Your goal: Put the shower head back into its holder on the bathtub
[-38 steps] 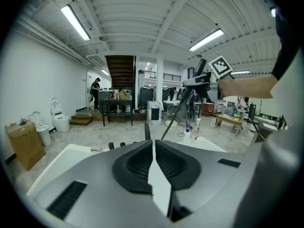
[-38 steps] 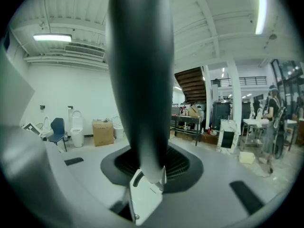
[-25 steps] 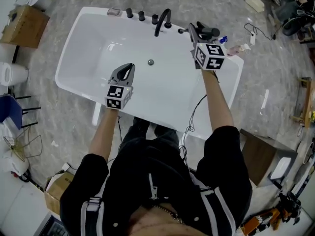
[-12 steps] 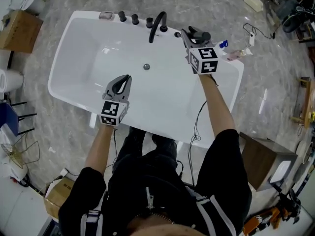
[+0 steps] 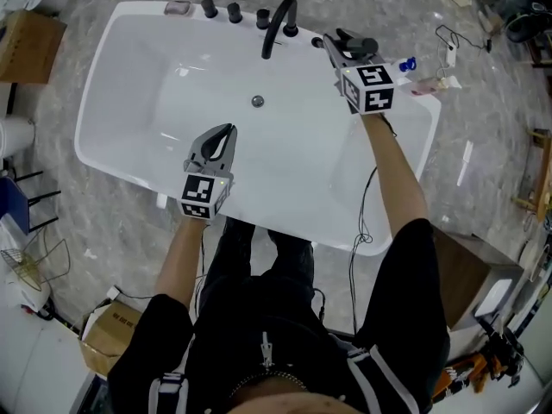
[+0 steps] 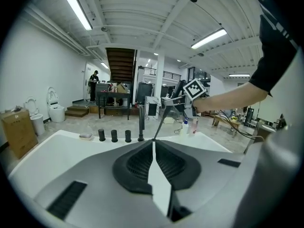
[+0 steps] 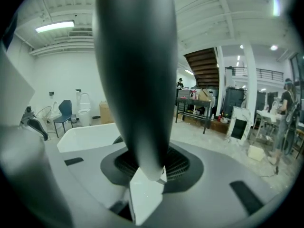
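Note:
The white bathtub (image 5: 93, 141) lies below me, with a black faucet (image 5: 278, 24) and black knobs (image 5: 221, 10) on its far rim. My right gripper (image 5: 336, 48) is shut on the dark shower head (image 5: 357, 44), just right of the faucet over the rim. In the right gripper view its grey handle (image 7: 137, 80) stands upright between the jaws and fills the middle. A small dark fitting (image 5: 317, 41) sits on the rim beside it; whether it touches the shower head I cannot tell. My left gripper (image 5: 226, 133) is shut and holds nothing, over the tub's near side.
A soap dish (image 5: 177, 8) lies at the rim's far left. Bottles (image 5: 423, 81) stand at the tub's right end. A cardboard box (image 5: 30, 46) is on the floor at left. A cable hangs from my right arm over the tub's near edge.
My right gripper has sunk with the shower head toward the tub's far rim. The left gripper has dropped a little over the tub and stayed shut.

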A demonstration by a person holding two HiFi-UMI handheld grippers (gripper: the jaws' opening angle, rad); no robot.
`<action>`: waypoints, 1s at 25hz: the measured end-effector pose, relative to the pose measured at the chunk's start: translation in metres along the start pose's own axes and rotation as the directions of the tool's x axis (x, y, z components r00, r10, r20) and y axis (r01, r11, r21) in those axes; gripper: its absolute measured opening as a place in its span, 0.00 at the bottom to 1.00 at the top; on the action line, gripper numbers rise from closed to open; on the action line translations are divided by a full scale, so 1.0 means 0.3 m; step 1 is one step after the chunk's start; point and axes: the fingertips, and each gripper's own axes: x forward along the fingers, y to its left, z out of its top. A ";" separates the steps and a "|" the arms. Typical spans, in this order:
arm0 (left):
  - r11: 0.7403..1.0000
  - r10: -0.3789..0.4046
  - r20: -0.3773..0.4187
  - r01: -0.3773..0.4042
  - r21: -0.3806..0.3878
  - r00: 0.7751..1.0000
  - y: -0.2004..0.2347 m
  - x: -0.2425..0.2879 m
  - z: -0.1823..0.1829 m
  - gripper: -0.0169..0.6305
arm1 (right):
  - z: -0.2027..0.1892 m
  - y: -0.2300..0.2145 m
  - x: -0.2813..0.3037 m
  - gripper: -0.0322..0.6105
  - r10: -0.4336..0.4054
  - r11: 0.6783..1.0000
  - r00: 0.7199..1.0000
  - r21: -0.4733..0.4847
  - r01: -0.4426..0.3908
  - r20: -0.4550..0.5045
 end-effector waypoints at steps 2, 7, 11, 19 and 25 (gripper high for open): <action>1.000 0.008 -0.004 -0.008 -0.013 1.000 0.007 0.010 -0.028 0.08 | -0.047 -0.003 0.025 0.25 0.003 1.000 1.000 0.011 -0.003 -0.013; 1.000 0.019 -0.028 -0.020 -0.018 0.999 0.024 0.033 -0.115 0.08 | -0.137 -0.020 0.092 0.25 0.001 0.999 1.000 0.036 0.000 -0.029; 1.000 0.011 -0.051 -0.013 -0.027 0.999 0.039 0.056 -0.182 0.08 | -0.184 -0.037 0.147 0.25 -0.013 0.999 0.999 0.045 0.015 -0.035; 1.000 0.011 -0.062 -0.012 -0.005 0.998 0.080 0.093 -0.212 0.08 | -0.268 -0.102 0.220 0.25 -0.040 0.997 0.997 0.061 0.044 -0.070; 1.000 0.023 -0.075 -0.023 0.001 0.997 0.130 0.088 -0.234 0.08 | -0.324 -0.131 0.278 0.25 -0.059 0.994 0.994 0.083 0.067 -0.095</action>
